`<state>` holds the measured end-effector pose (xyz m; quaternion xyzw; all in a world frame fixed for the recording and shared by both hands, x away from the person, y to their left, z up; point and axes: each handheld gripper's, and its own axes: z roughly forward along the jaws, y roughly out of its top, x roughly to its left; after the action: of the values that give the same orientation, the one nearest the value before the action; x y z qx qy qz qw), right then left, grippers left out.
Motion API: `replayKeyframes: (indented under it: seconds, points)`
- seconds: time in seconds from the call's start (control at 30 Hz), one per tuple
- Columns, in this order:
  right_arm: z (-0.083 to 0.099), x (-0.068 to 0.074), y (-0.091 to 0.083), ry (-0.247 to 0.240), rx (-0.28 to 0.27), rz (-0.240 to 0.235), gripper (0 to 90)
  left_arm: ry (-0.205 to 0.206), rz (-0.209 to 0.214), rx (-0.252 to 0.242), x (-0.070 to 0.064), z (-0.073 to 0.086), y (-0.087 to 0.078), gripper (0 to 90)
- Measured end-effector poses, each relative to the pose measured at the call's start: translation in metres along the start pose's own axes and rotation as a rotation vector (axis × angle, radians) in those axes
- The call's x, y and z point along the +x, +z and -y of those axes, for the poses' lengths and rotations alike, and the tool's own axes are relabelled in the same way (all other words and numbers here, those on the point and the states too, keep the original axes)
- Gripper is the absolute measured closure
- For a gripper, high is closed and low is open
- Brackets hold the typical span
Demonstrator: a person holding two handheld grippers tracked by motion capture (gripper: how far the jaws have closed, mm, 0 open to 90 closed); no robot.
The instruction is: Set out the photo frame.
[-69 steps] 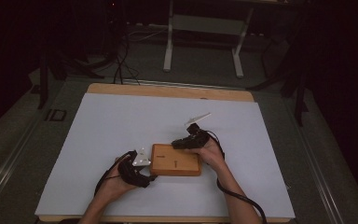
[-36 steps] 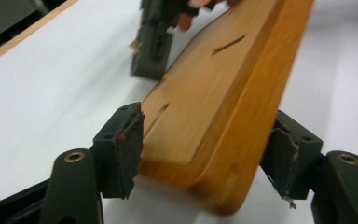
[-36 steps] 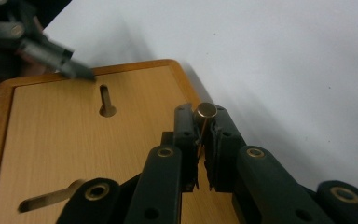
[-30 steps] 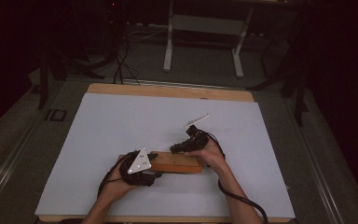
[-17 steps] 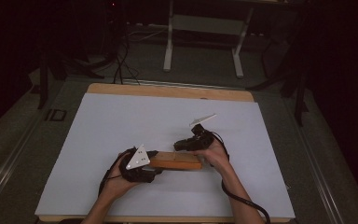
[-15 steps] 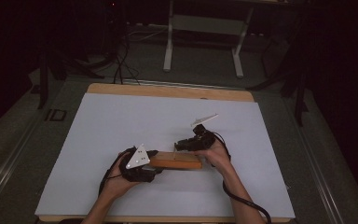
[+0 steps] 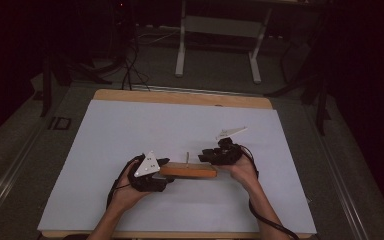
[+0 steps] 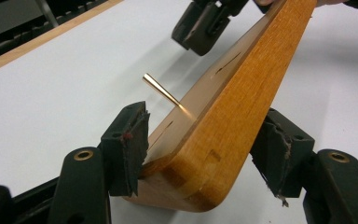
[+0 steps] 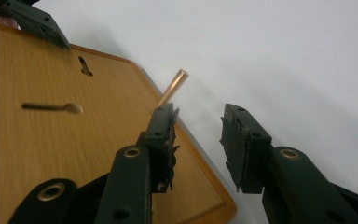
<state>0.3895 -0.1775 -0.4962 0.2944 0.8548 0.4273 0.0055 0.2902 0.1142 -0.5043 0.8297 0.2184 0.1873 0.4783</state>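
- A wooden board (image 7: 188,171) with keyhole slots and a brass pin (image 8: 163,92) standing out of its face is held tilted above the white worktop (image 7: 130,130).
- Its rounded corner is pinched between the left tongs (image 8: 200,156).
- The right tongs (image 9: 198,140) are spread, empty, beside the board's edge near the pin.

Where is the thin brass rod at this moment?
In the high view the brass rod stands up from the wooden board, near the table's front centre, between the left gripper and the right gripper.
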Motion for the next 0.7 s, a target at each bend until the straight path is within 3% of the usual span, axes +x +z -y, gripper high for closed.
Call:
replayKeyframes:
  seconds: [0.23,0.7]
  points:
    - [0.009,0.001,-0.013,-0.028,-0.012,0.038,63.1,-0.022,-0.003,-0.014,0.005,-0.002,0.002,41.1]
    - [0.023,0.002,-0.034,-0.028,-0.065,0.079,63.0,-0.041,-0.009,-0.020,0.011,-0.002,0.003,43.6]
